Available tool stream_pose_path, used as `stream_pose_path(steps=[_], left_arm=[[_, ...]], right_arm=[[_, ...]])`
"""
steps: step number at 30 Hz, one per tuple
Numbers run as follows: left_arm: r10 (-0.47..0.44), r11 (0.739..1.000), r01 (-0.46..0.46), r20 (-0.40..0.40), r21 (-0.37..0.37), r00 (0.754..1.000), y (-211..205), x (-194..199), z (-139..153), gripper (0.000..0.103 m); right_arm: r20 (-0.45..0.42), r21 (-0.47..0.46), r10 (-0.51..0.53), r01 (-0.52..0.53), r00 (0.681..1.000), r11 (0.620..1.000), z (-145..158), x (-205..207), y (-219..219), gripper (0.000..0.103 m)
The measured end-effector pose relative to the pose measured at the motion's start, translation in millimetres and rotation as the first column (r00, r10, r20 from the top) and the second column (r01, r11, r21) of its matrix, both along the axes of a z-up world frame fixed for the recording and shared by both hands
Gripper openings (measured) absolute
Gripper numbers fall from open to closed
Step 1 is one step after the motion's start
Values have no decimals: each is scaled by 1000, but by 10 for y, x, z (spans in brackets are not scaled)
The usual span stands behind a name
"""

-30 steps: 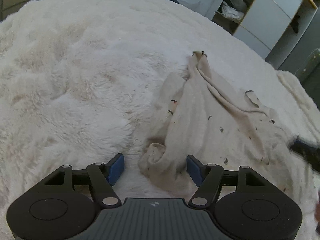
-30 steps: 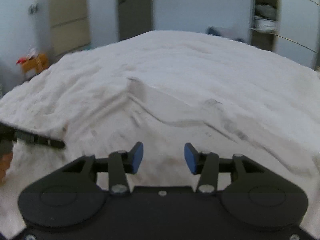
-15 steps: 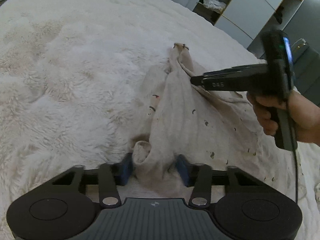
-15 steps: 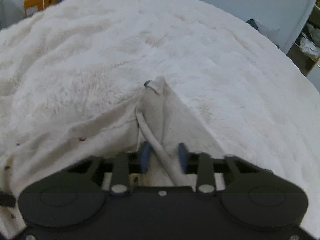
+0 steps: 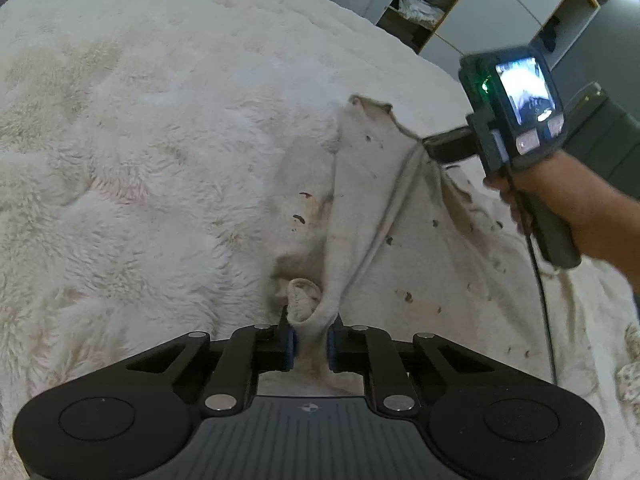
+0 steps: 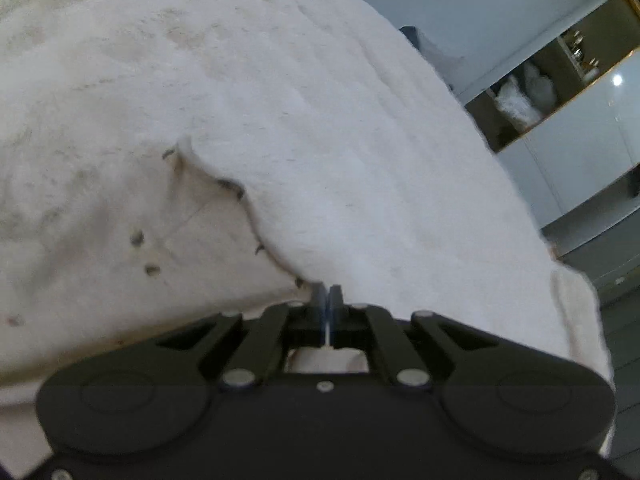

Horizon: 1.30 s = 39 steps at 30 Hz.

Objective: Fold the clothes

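A cream garment (image 5: 360,208) with small dark prints lies crumpled on a fluffy white blanket (image 5: 140,140). My left gripper (image 5: 310,342) is at its near end, jaws closing, and a rolled bunch of the cloth fills the gap between the blue pads. Farther back on the right, a hand (image 5: 560,192) holds my right gripper (image 5: 428,146), which pinches the garment's edge and lifts it into a taut ridge. In the right wrist view the right gripper (image 6: 328,312) is shut, and the garment (image 6: 120,240) edge runs into its pads.
The blanket covers a bed that drops off to the right. Open shelves with folded items and pale cabinet doors (image 5: 460,8) stand behind it, and the same shelves (image 6: 540,100) show in the right wrist view. A cable (image 5: 540,280) hangs from the right gripper. A patterned cloth (image 5: 630,376) sits at the right edge.
The left jaws went from wide open around the garment's near end to closed on it. The right gripper came in from the right, closed on the garment's edge and pulled it up.
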<state>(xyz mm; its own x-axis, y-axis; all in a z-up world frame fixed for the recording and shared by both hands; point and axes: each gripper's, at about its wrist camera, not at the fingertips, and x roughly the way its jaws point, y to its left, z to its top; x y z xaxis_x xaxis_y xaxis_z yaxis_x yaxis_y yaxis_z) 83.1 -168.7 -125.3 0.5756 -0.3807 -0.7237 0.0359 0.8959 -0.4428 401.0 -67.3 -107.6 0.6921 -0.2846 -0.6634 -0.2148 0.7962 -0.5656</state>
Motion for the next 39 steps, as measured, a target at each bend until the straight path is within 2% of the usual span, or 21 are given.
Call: stream_pose_path(steps=[2,3,4,7,9,10,12,15,17,18,20,23,25,27,29,31,33,35,36,37,39], left_arm=[[14,1000,-14,-15,-27,1000,45,7,-7,15],[19,999,-19,-20,-33,1000,58,7,-11,16],[26,999,-27,-24,-37,999,75,6,-16,17],[39,998,-40,-29,-40,999,91,10,-10,18],[41,999,-42,-21,-35,999,92,-1,19,18],[42,999,-42,-16,-30,999,96,-17,36,18],[44,999,-44,-13,-25,999,99,-30,49,19],[36,999,-37,-10,-10,999,84,-27,35,20],[26,1000,-26,-8,4,1000,58,-19,22,19],[23,1000,-22,-7,8,1000,51,-12,13,19],[16,1000,-16,-5,12,1000,51,-9,11,17],[10,1000,-10,3,12,1000,73,-21,38,16],[4,1000,-5,12,20,1000,76,-20,56,16],[-1,1000,1,18,29,1000,79,-20,64,16],[0,1000,-1,19,30,1000,95,-16,62,16],[5,1000,-5,19,28,1000,114,-12,62,16],[9,1000,-10,22,28,1000,119,-8,66,16],[8,999,-9,25,31,1000,107,-6,66,16],[5,999,-6,28,37,1000,94,-5,67,16],[5,999,-6,31,47,1000,85,-9,70,16],[9,998,-11,37,63,999,77,-27,85,16]], right_arm=[[14,16,5,-5,1000,1000,75,-55,28,9],[18,18,3,-3,1000,1000,114,-77,42,20],[18,30,2,-2,1000,1000,151,-92,39,24],[20,131,17,-19,1000,991,370,-167,6,30],[-18,227,61,-55,998,972,507,-240,-1,34],[-40,269,88,-74,995,960,556,-277,5,39],[-68,307,136,-109,988,945,576,-339,58,45],[-81,288,164,-135,983,948,463,-347,152,39],[-124,260,156,-120,980,958,351,-273,194,18],[-150,245,142,-103,978,964,273,-210,207,0],[-160,234,124,-85,979,969,181,-117,214,0],[-91,193,49,-31,995,981,150,-21,183,0],[-36,203,-8,15,999,979,226,31,99,0],[-33,244,-16,24,999,969,312,22,-4,0],[-54,294,-10,25,998,956,385,-48,-100,9],[-60,341,0,20,998,940,473,-142,-202,29],[-33,405,25,-10,999,914,639,-357,-398,35],[-39,460,40,-18,998,888,784,-578,-654,39],[-45,484,48,-20,998,875,853,-685,-790,44],[-51,488,53,-22,997,873,888,-751,-878,47],[-62,441,68,-34,996,897,975,-1054,-1233,47]])
